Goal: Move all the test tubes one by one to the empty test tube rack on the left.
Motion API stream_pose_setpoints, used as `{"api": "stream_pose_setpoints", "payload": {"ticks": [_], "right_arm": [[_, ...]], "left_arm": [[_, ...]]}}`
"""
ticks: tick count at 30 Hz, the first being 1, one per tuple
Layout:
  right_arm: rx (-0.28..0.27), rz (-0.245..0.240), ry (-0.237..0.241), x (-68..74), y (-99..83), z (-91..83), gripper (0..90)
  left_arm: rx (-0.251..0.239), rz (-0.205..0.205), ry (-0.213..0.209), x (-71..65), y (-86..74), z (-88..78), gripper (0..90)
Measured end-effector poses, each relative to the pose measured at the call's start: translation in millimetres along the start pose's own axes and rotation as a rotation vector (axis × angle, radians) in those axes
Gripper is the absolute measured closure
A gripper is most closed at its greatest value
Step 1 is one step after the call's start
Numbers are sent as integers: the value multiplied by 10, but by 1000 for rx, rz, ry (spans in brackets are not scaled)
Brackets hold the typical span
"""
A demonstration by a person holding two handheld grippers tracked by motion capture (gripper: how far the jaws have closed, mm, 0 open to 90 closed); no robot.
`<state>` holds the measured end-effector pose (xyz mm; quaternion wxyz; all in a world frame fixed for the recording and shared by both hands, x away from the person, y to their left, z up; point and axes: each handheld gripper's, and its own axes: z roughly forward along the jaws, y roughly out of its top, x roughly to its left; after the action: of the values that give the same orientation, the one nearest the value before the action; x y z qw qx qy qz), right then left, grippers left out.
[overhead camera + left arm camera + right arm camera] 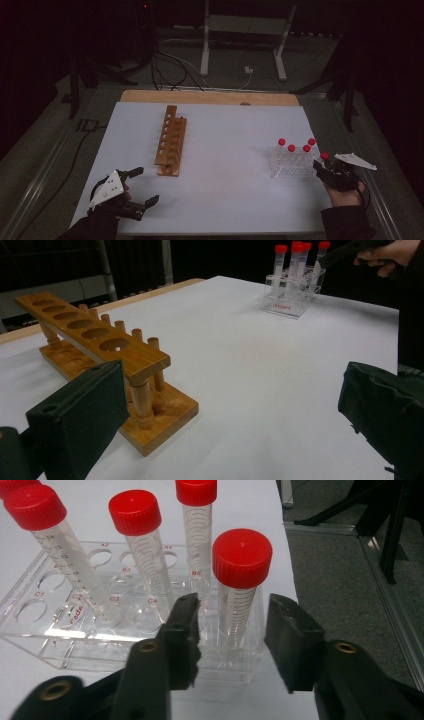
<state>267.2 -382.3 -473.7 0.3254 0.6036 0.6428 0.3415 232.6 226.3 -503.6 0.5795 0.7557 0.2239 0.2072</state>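
Right gripper view: right gripper [232, 630] fingers spread around red-capped tube [240, 587] in clear rack [40, 640]; left gripper [225, 415] fingers spread beside wooden rack [100, 347] on tabletop [225, 150].

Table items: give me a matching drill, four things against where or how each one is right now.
Things:
1. wooden rack
2. clear rack
3. left gripper
4. right gripper

States:
A. open, jaws either side of a red-capped tube
B. holes all empty
C. open, over bare table
D. holds red-capped tubes

Pairs: 1-B, 2-D, 3-C, 4-A
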Motion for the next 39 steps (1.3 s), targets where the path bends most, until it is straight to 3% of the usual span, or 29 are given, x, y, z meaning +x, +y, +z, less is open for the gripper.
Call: {"api": "stream_pose_setpoints", "payload": {"ticks": [12, 25, 35, 39], "right_arm": [[-12, -8, -8, 14, 28, 21, 734], [-43, -24, -16, 20, 85, -54, 743], [-116, -34, -22, 35, 183, -252, 744], [-149, -46, -30, 50, 234, -360, 744]], "left_arm": [[2, -3, 0, 3, -2, 1, 4], [5, -2, 1, 2, -3, 4, 4], [12, 4, 0, -5, -5, 10, 4], [16, -13, 7, 9, -1, 6, 4]]}}
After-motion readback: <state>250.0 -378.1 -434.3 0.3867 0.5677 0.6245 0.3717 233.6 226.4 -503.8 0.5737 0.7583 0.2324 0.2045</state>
